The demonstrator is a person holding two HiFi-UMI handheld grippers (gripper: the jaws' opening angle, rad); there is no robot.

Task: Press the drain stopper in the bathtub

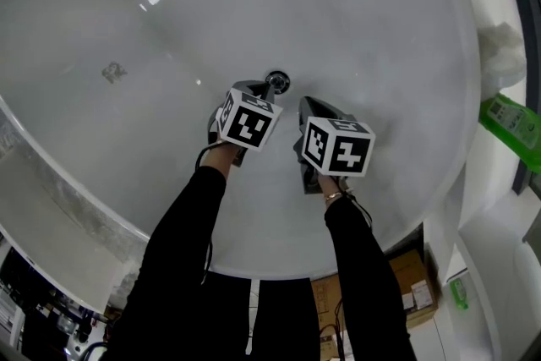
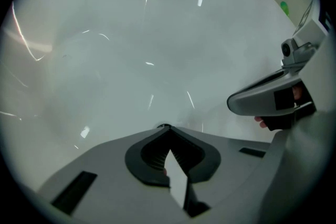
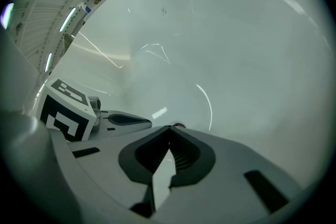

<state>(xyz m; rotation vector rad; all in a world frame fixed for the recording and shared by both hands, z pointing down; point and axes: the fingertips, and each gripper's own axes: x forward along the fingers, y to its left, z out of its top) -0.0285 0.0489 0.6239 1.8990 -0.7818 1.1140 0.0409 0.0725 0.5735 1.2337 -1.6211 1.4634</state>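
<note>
On the floor of the white bathtub (image 1: 144, 148), near its middle, the chrome drain stopper (image 1: 277, 83) sits just beyond the nose of the left gripper (image 2: 164, 128). That gripper's jaws are closed tip to tip with nothing between them. In the left gripper view a dark sliver shows right past the tips, probably the stopper's edge. Whether the tips touch it cannot be told.

The step in hand looks like the final approach before the press. The next move would call for setting the closed tips squarely on the stopper's cap and pushing straight down, since an off-centre push could slide off the rounded chrome.

The right gripper (image 3: 170, 128) hangs just beside the left one, a little further from the stopper. Its jaws are also together and empty, and it appears to take no part yet.

Nothing lies between the grippers and the drain. A small grey fleck (image 1: 112, 72) marks the tub floor well off to the left. Outside the rim on the right are a green bottle (image 1: 511, 121) and a white cloth (image 1: 500, 51), with a cardboard box (image 1: 410, 279) lower down.
</note>
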